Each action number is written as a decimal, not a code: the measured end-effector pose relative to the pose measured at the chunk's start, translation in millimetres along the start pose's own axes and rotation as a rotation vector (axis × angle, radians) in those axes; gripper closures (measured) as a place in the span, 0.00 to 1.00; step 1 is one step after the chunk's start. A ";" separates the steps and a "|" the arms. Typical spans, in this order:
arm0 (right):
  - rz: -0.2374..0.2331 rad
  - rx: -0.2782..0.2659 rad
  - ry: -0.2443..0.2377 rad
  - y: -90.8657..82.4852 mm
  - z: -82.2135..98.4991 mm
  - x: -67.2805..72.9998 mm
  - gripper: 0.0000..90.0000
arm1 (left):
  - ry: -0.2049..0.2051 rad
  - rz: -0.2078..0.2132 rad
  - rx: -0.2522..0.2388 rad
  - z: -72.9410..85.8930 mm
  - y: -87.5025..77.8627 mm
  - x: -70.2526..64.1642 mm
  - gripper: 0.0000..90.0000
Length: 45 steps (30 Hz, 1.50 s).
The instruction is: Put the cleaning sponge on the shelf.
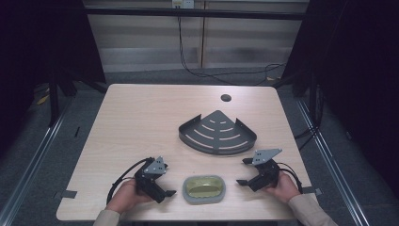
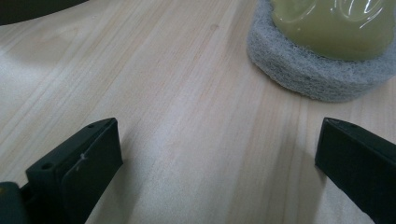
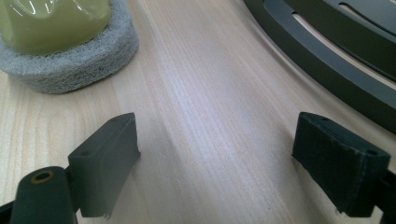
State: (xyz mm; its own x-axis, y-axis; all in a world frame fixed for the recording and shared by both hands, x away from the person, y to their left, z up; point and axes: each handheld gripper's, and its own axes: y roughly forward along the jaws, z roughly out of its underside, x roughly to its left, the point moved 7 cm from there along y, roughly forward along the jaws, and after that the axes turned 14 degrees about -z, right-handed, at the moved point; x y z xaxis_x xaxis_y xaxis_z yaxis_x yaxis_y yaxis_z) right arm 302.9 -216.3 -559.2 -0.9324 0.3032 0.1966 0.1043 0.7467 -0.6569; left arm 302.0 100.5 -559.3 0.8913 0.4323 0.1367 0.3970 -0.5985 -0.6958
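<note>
Grey felt-like scouring pad under a yellow-green plastic grip: the scrubber [image 1: 203, 189] lies flat on the table [image 1: 141, 117], between the left gripper [image 1: 165, 190] and the right gripper [image 1: 243, 171], both with jaws spread wide and empty. It likely handles light, its pad soft; pinching the stiffer plastic top across its narrow sides seems safest. The dark metal corner shelf [image 1: 217, 133] sits beyond it.

Overhead forward-down; two low tabletop close-ups
</note>
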 end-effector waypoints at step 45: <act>-0.121 0.690 -0.086 16.5 -104.2 67.1 0.46 | 0.001 -0.001 0.001 -0.2 0.1 0.4 0.00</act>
State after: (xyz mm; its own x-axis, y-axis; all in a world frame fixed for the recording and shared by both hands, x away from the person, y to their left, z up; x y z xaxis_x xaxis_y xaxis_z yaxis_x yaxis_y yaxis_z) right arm 278.1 -122.0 -481.0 -0.9507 0.1723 0.2578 -0.2185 0.2180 -0.9512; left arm 302.4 100.5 -559.3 0.8911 0.4324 0.1376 0.3974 -0.5974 -0.6966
